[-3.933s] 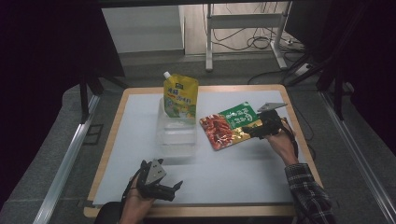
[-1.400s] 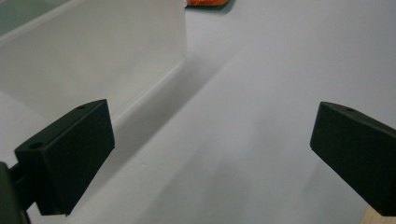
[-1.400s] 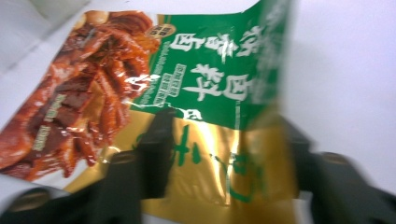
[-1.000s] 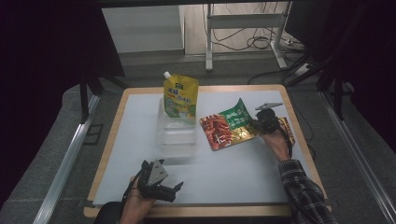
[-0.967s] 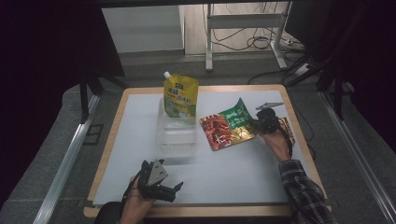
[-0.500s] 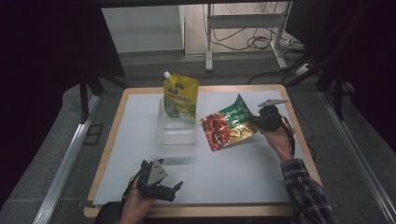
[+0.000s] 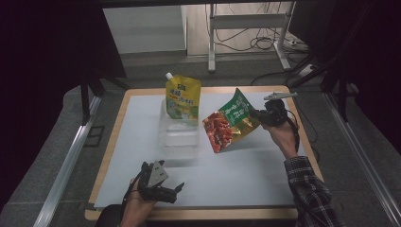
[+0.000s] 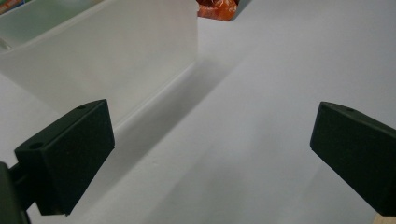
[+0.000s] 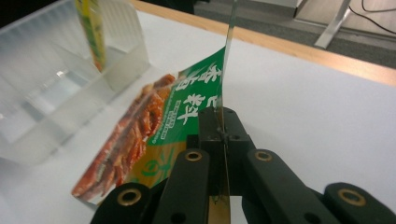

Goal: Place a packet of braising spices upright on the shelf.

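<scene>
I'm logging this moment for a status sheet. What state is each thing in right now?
Red and green snack pouch: pinched at one edge, tilted, lifted, low corner near the table.
Right gripper: shut on the pouch edge.
Left gripper: open, nothing between its fingers, low over the table.
Yellow spout pouch: upright in the clear bin, cap on.
Clear bin: upright, near half bare.

Right tool [image 7: 257, 113] pinching a red-green snack pouch [image 7: 230, 120] clear of the counter [image 7: 265, 165] — beside a clear bin [image 7: 179, 135], yellow spouted pouch [image 7: 182, 94] standing inside, left tool [image 7: 177, 193] near the front edge.
</scene>
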{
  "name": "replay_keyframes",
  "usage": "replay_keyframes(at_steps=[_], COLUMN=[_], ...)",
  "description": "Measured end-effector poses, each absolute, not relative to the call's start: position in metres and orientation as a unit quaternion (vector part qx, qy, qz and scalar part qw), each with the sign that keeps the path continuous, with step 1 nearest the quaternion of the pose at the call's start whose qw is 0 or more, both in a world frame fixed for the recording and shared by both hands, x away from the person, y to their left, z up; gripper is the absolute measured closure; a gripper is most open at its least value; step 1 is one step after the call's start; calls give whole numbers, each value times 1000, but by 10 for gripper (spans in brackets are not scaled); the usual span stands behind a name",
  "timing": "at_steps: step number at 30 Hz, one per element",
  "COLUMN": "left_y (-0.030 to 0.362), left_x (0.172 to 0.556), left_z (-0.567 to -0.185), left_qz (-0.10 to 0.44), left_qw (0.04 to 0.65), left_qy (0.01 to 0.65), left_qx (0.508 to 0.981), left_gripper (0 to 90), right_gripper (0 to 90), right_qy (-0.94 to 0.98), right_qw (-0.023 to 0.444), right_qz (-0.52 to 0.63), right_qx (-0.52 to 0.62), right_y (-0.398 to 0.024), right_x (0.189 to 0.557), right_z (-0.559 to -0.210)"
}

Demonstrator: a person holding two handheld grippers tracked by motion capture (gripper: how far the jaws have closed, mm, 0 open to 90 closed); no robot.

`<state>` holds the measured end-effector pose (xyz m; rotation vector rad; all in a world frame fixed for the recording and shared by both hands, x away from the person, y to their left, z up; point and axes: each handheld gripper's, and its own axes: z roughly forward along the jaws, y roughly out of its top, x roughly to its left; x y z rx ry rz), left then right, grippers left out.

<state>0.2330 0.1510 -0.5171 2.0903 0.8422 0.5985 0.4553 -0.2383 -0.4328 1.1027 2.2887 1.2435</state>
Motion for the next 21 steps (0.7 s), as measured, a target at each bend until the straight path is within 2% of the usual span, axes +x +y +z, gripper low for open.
replay_keyframes(at_steps=[21], left_y=[150], left_x=[233], left_z=[-518], left_qz=[235], left_qw=[393], left_qy=[329], left_qx=[826], left_gripper=[0], right_gripper=[887], right_qy=[801], right_qw=[163], right_qz=[457], right_qx=[352], right_y=[-209], right_x=[448], right_z=[-390])
